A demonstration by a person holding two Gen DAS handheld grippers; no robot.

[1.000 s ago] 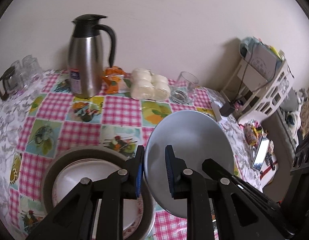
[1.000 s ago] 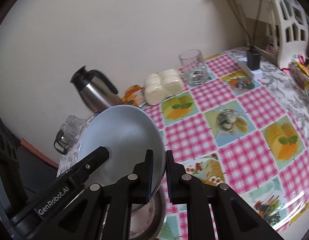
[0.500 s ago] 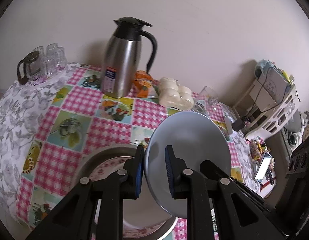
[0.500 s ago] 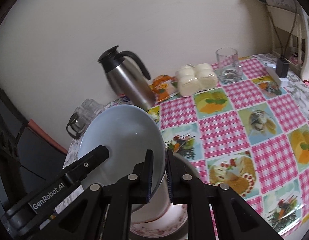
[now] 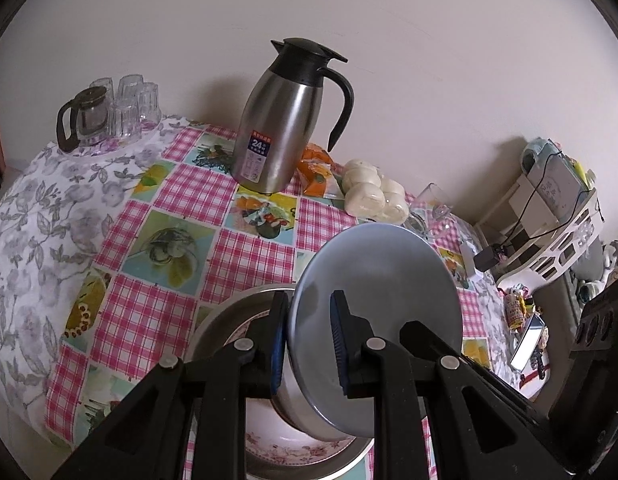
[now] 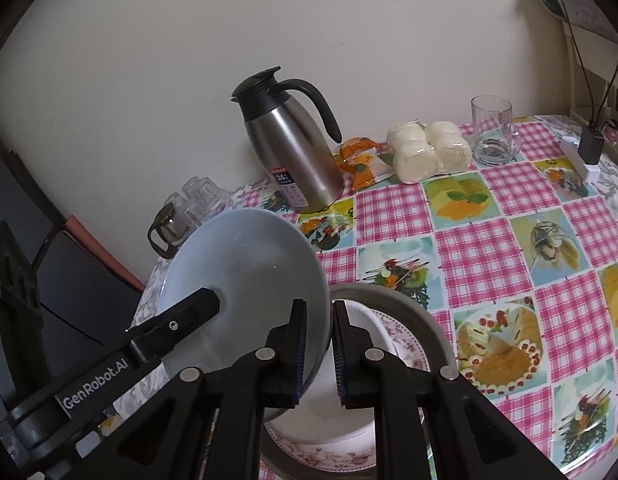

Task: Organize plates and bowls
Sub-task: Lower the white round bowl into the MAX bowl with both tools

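A pale blue bowl (image 5: 373,280) is held tilted above the table by both grippers. My left gripper (image 5: 307,344) is shut on its near rim. My right gripper (image 6: 319,354) is shut on the opposite rim of the blue bowl (image 6: 245,276). Under it stands a grey metal basin (image 6: 405,300) that holds a white bowl (image 6: 361,360) on a floral plate (image 6: 321,454). The basin (image 5: 221,320) and the floral plate (image 5: 293,448) also show in the left wrist view.
A steel thermos jug (image 5: 285,120) stands at the back of the checked tablecloth (image 5: 189,200). Beside it lie an orange packet (image 5: 317,168) and wrapped white buns (image 5: 373,196). A glass mug (image 6: 493,130) stands further right. A glass teapot and cups (image 5: 105,112) are at the back left. A white rack (image 5: 557,208) stands at the right.
Both grippers have carried the blue bowl leftward and nearer over the basin. The thermos has shifted right in both views. The grip on the bowl has not changed.
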